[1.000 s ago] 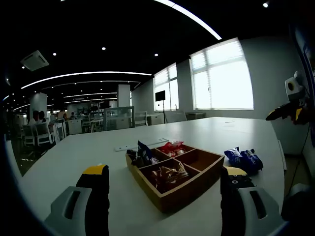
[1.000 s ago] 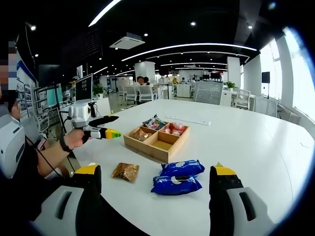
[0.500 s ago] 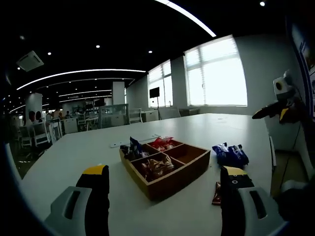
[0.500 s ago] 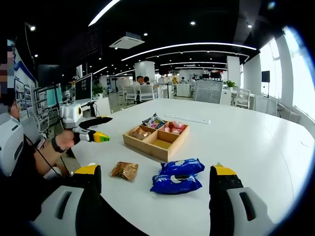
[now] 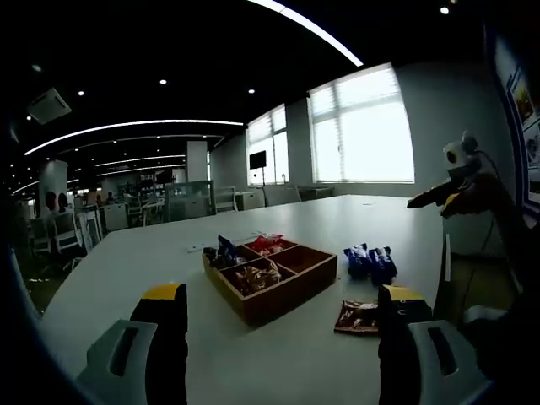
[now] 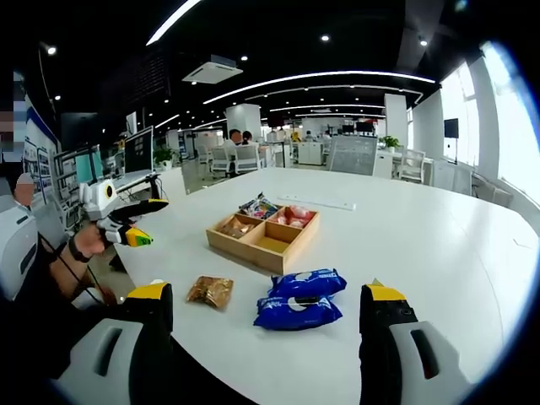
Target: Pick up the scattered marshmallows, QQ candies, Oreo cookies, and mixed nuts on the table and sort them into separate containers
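Observation:
A wooden four-compartment tray (image 5: 283, 299) (image 6: 250, 253) sits mid-table, holding a red packet (image 5: 266, 245), a dark blue packet and brown nut packets; one compartment looks empty. Two blue Oreo packs (image 6: 301, 298) (image 5: 367, 260) lie side by side just ahead of my right gripper (image 6: 268, 354), which is open and holds nothing. A brown nut packet (image 6: 211, 291) (image 5: 359, 316) lies to their left. My left gripper (image 5: 283, 354) is open too, held back from the tray; in the right gripper view the left gripper (image 6: 126, 229) hovers beyond the table's left edge in a person's hand.
The large white table (image 6: 439, 253) has bare surface to the right of and behind the tray. A flat white strip (image 6: 316, 202) lies past the tray. Beyond are office desks, chairs, monitors and seated people. My right gripper (image 5: 443, 198) hangs at the right of the left gripper view.
My left gripper has drawn back from the tray toward the table's edge, bringing the nut packet into its view. The right gripper has barely moved. Nothing was taken hold of.

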The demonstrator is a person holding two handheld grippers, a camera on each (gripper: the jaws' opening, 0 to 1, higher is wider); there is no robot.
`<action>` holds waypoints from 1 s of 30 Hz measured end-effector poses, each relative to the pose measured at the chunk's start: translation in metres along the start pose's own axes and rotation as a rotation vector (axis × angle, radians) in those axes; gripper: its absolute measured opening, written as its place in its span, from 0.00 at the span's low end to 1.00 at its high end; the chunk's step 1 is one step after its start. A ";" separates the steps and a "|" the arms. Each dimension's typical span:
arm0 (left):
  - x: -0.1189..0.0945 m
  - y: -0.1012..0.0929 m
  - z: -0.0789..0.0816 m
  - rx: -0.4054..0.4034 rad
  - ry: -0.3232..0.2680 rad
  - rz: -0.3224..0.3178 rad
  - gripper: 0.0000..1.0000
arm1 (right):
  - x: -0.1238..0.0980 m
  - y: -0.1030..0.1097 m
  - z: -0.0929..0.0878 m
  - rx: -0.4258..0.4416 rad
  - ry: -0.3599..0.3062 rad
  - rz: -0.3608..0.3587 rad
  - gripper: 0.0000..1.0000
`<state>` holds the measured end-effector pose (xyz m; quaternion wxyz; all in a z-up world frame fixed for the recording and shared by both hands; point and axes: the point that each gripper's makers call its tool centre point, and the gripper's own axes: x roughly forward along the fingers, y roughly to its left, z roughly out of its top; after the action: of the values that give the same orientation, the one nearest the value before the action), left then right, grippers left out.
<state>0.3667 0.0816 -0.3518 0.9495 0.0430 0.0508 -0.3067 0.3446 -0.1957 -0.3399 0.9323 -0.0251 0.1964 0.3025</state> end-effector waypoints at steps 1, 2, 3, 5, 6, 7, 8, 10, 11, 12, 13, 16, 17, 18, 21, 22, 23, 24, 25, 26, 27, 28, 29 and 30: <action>-0.002 -0.002 0.001 0.003 0.002 -0.002 0.97 | 0.000 0.000 0.000 0.000 0.000 -0.001 0.87; -0.004 -0.003 0.002 0.003 0.002 -0.004 0.97 | 0.000 0.000 0.000 -0.001 0.001 -0.001 0.87; -0.006 -0.006 0.004 0.000 -0.004 -0.011 0.97 | 0.000 0.001 0.000 -0.002 0.001 0.000 0.87; -0.010 -0.010 0.009 -0.007 -0.012 -0.021 0.97 | 0.000 0.003 0.001 -0.007 0.000 0.003 0.87; -0.011 -0.012 0.010 -0.007 -0.014 -0.025 0.97 | 0.000 0.004 0.001 -0.009 -0.001 0.005 0.87; -0.012 -0.014 0.012 -0.004 -0.016 -0.028 0.97 | 0.000 0.005 0.001 -0.012 -0.001 0.007 0.87; -0.013 -0.015 0.013 0.000 -0.014 -0.030 0.97 | 0.000 0.005 0.002 -0.014 -0.001 0.009 0.87; -0.014 -0.017 0.014 0.009 -0.009 -0.036 0.97 | 0.001 0.005 0.002 -0.016 -0.001 0.009 0.87; -0.014 -0.017 0.014 0.012 -0.007 -0.037 0.97 | 0.001 0.006 0.002 -0.019 -0.002 0.011 0.87; -0.014 -0.016 0.014 0.014 -0.004 -0.037 0.97 | 0.001 0.007 0.003 -0.021 -0.003 0.013 0.87; -0.014 -0.016 0.015 0.017 -0.002 -0.037 0.97 | 0.001 0.008 0.003 -0.024 -0.004 0.015 0.87; -0.013 -0.015 0.014 0.020 0.003 -0.034 0.97 | 0.003 0.011 0.002 -0.032 -0.003 0.026 0.87; -0.013 -0.015 0.013 0.021 0.006 -0.033 0.97 | 0.003 0.011 0.002 -0.033 -0.001 0.028 0.87; -0.012 -0.014 0.012 0.022 0.011 -0.032 0.97 | 0.004 0.012 0.001 -0.034 -0.001 0.030 0.87; -0.013 -0.014 0.011 0.025 0.012 -0.031 0.97 | 0.006 0.016 0.001 -0.040 0.002 0.040 0.87; -0.013 -0.014 0.010 0.024 0.014 -0.031 0.97 | 0.007 0.018 0.000 -0.042 0.004 0.046 0.87; -0.014 -0.013 0.010 0.022 0.015 -0.029 0.97 | 0.009 0.020 0.000 -0.044 0.006 0.050 0.87; -0.014 -0.012 0.010 0.021 0.016 -0.028 0.97 | 0.010 0.022 0.000 -0.048 0.005 0.056 0.87; -0.015 -0.010 0.009 0.023 0.021 -0.027 0.97 | 0.010 0.023 0.000 -0.048 0.006 0.058 0.87; -0.015 -0.009 0.008 0.024 0.025 -0.025 0.97 | 0.012 0.025 0.000 -0.047 0.009 0.063 0.87; -0.016 -0.007 0.007 0.028 0.029 -0.020 0.97 | 0.013 0.026 0.001 -0.052 0.005 0.068 0.87; -0.016 -0.005 0.007 0.029 0.032 -0.017 0.97 | 0.013 0.028 0.003 -0.054 0.000 0.070 0.87; -0.017 -0.004 0.008 0.030 0.033 -0.016 0.97 | 0.015 0.029 0.005 -0.055 -0.003 0.072 0.86; -0.018 -0.004 0.009 0.031 0.030 -0.016 0.97 | 0.016 0.032 0.007 -0.061 -0.007 0.080 0.86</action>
<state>0.3507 0.0880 -0.3413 0.9453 0.0616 0.0604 -0.3145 0.3409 -0.1594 -0.3372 0.9189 -0.0448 0.1846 0.3457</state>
